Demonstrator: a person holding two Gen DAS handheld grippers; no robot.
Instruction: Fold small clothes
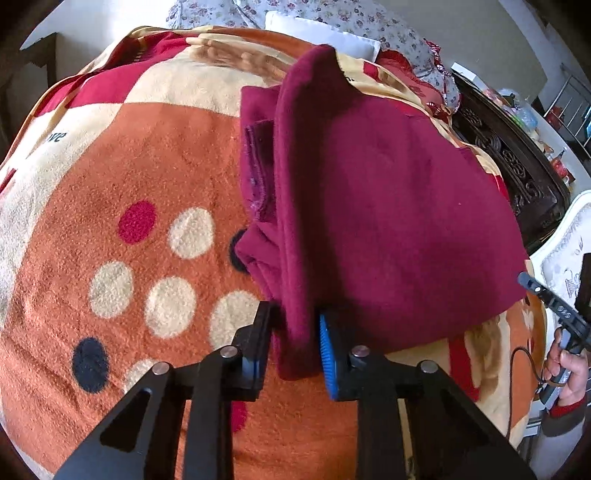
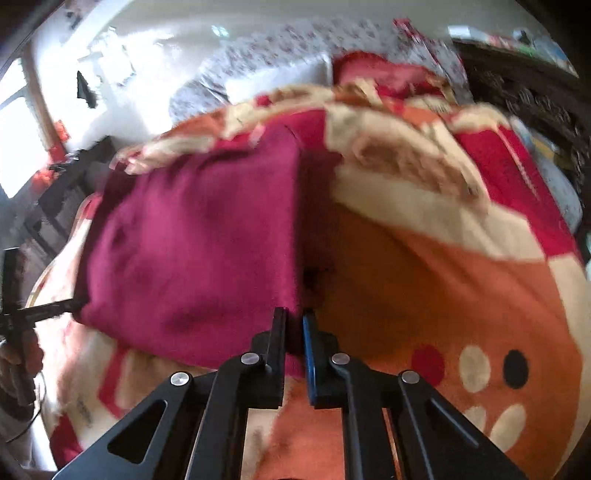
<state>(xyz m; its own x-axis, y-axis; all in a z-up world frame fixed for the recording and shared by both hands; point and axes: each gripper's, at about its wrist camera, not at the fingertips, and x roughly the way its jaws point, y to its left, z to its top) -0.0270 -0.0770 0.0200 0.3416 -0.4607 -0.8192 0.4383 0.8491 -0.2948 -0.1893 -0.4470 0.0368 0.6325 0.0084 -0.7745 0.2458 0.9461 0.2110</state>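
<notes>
Cloth (image 1: 388, 206), one maroon fleece piece, lies on my blanket (image 1: 122, 173) with its long axis running away from me, near end at my fingers and far end up toward the pillows (image 1: 317, 29). In the left view a raised fold along its left side stands up in a ridge from my grip to the far edge, with a seamed flap showing beside it. My left gripper (image 1: 293, 347) is clamped on the near end of that ridge, fabric pinched between the black finger and the blue pad. My right gripper (image 2: 294, 343) is closed on the cloth's near right corner, jaws almost together with maroon between them. Both point forward and slightly down, low over the blanket. In the left view my right hand (image 1: 567, 373) shows at the far right, wrapped round its handle. The right view is blurred.
</notes>
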